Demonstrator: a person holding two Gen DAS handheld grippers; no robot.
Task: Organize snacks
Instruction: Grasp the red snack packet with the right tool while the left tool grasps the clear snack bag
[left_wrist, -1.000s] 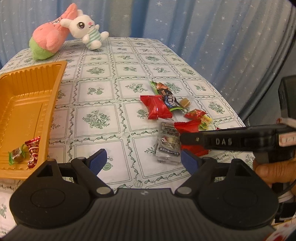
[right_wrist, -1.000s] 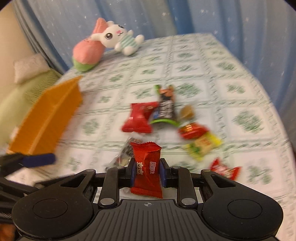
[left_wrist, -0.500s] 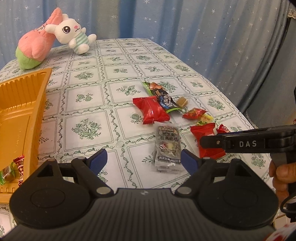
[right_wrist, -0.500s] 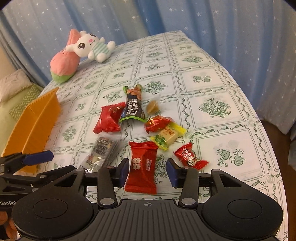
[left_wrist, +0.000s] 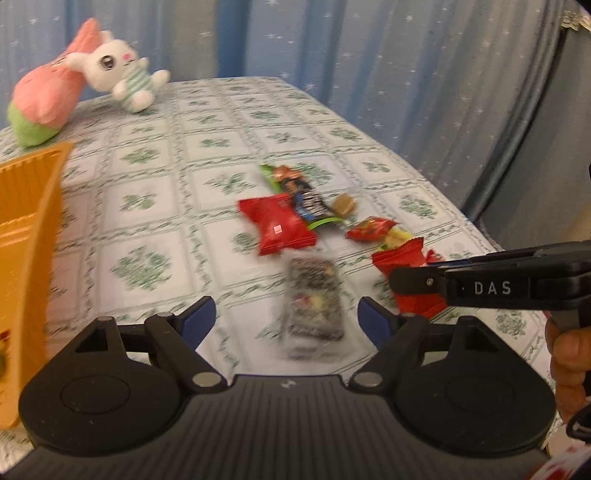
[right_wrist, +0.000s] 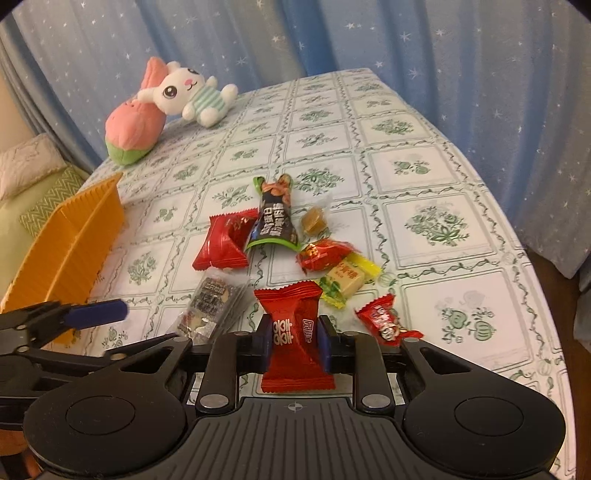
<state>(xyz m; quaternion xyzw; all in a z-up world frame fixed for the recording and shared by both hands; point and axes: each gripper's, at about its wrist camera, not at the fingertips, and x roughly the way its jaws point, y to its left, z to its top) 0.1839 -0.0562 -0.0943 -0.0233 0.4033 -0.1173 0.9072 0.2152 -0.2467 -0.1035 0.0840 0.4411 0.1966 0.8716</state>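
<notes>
Two grippers are seen over a table (right_wrist: 424, 155) covered with a green-patterned cloth. The right gripper (right_wrist: 293, 343) is closing, and its blue pads are pressed against both sides of one red snack packet (right_wrist: 293, 332), which is grasped at the near edge of the snack pile. The left gripper (left_wrist: 286, 319) is closing too, but its pads are still apart and touch nothing; one clear packet with dark print (left_wrist: 314, 299) lies on the cloth between them.

Eight snacks are counted in the right wrist view: the held red packet, a second large red packet (right_wrist: 223, 245), one dark packet with green ends (right_wrist: 275, 218), one small brown candy (right_wrist: 314, 221), one red twisted candy (right_wrist: 323, 253), one yellow candy (right_wrist: 347, 277), one small red packet (right_wrist: 386, 323) and the clear packet.

One orange tray (right_wrist: 70, 251) stands at the left, well apart from the pile. Two plush toys are counted at the far end: a white rabbit (right_wrist: 188, 92) leaning on a pink and green one (right_wrist: 133, 125)
</notes>
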